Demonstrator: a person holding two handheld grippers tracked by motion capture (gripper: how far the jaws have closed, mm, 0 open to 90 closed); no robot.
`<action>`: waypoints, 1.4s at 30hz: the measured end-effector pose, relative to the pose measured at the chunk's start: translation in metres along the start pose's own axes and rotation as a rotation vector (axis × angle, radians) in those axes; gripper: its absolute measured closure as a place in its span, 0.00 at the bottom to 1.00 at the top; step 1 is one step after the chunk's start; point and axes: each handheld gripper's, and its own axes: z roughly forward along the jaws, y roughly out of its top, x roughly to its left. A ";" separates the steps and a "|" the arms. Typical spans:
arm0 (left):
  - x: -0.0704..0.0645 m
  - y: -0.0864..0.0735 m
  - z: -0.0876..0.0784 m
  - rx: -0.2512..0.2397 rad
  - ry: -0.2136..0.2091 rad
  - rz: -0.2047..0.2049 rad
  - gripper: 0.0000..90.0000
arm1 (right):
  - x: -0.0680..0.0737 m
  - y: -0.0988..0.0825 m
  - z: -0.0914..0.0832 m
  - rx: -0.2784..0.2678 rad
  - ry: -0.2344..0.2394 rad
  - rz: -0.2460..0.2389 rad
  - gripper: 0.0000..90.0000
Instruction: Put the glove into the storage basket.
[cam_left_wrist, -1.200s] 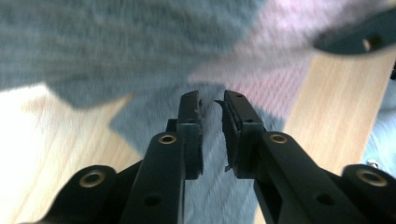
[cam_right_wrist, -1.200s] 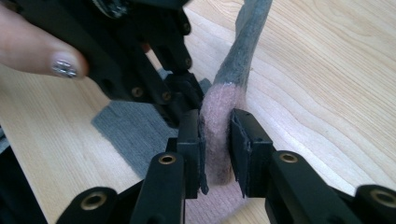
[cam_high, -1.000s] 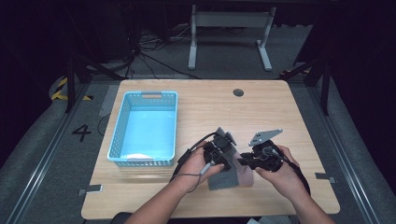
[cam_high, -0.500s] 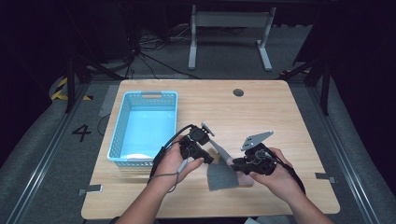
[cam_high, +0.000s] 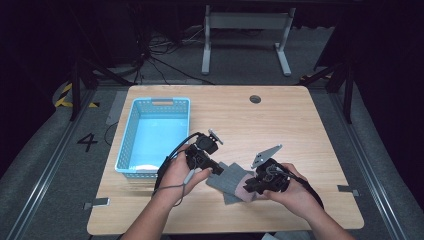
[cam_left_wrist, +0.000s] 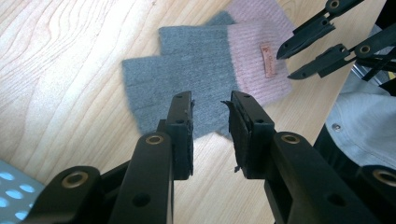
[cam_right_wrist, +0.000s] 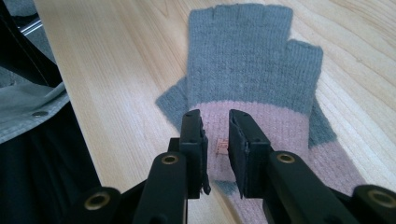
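Two grey knitted fingerless gloves with pink ribbed cuffs lie stacked flat on the light wooden desk, near its front edge and between the person's two hands. In the right gripper view the upper glove points its finger openings away, and the grey of the lower glove peeks out on either side beneath it. A small tan label sits on the upper pink cuff.

The left claw hangs above the grey finger end of the gloves, its jaws narrowly parted with nothing between the pads. The right claw hovers over the pink cuff by the label; its jaws have just been closing a little and stand at a narrow gap, gripping nothing.

A light blue perforated plastic basket stands on the left part of the desk, just beside the left hand
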 end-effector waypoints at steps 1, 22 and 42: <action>0.001 0.000 0.001 -0.002 0.002 -0.005 0.78 | -0.001 0.000 -0.002 -0.007 -0.002 0.008 0.85; -0.002 -0.008 0.008 0.043 0.100 0.110 0.72 | -0.030 -0.019 -0.034 -0.051 -0.078 0.126 0.83; 0.000 -0.017 0.007 0.050 0.117 0.024 0.68 | -0.019 -0.003 -0.005 -0.008 -0.055 0.137 0.67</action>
